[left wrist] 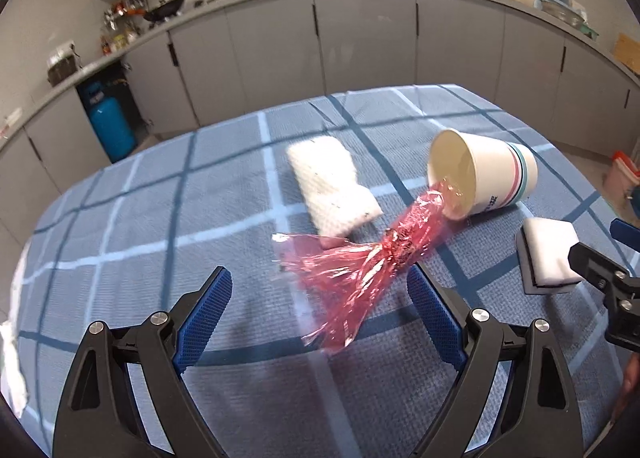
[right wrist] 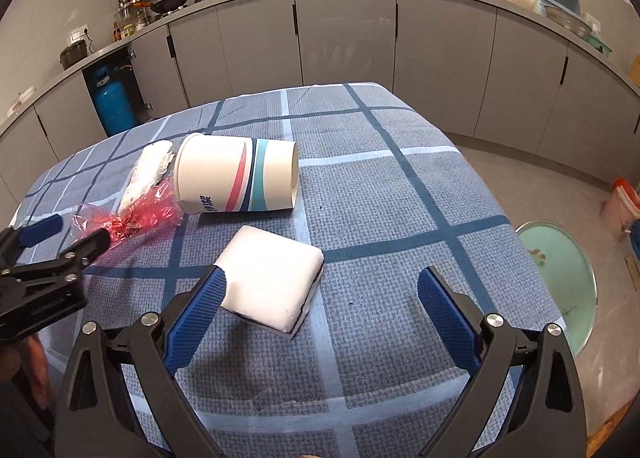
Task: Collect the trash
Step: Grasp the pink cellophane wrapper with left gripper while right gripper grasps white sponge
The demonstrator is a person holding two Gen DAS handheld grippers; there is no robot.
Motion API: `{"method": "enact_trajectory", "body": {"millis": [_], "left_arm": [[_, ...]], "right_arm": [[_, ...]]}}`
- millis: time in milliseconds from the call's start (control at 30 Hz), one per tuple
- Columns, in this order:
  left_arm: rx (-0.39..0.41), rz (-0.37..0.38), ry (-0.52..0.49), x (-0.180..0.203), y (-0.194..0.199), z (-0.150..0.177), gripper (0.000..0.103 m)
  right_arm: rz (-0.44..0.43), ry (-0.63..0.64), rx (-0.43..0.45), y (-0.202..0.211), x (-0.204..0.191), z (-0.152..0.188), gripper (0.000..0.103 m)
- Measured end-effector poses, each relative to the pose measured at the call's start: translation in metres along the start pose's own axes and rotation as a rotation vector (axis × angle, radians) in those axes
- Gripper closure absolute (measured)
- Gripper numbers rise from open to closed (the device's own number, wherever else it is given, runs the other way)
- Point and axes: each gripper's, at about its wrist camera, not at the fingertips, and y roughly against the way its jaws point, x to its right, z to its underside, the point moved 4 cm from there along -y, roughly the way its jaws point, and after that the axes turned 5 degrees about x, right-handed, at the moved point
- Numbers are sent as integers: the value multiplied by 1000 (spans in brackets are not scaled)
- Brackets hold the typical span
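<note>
Where wrapper enters cup, tip blurred.

Left claw wide open, low, level. Right claw wide open, alongside.

Both wrist cameras look forward and down, close over the blue checked tablecloth, sharing the tipped striped paper cup.
</note>
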Motion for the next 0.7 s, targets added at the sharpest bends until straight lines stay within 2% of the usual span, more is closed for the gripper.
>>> {"method": "enact_trajectory", "body": {"millis": [167, 200, 233, 267, 333, 500, 567, 700], "left_arm": [[-10, 5, 4, 1, -4, 3, 16], [-10, 6, -6, 3, -3, 5, 20], [-10, 8, -10, 3, -2, 6, 32], [-16, 18, -15, 4, -2, 8, 39], [-33, 41, -24, 6, -2, 12, 69], [-35, 56, -41, 8, 6, 15, 78], [-25, 54, -37, 7, 13, 15, 86], [0, 33, -29, 2, 26, 15, 90]], "right_arm": [[1, 5, 8, 1, -4, 0, 8], [0, 6, 5, 1, -5, 1, 8], [-2, 7, 1, 1, -7, 2, 8], [-2, 11, 0, 0, -9, 3, 8], [-4, 18, -3, 0, -13, 4, 8], [-7, 25, 0, 1, -20, 1, 8], [-9, 29, -4, 0, -23, 0, 7], [-3, 51, -25, -7, -33, 2, 7]]}}
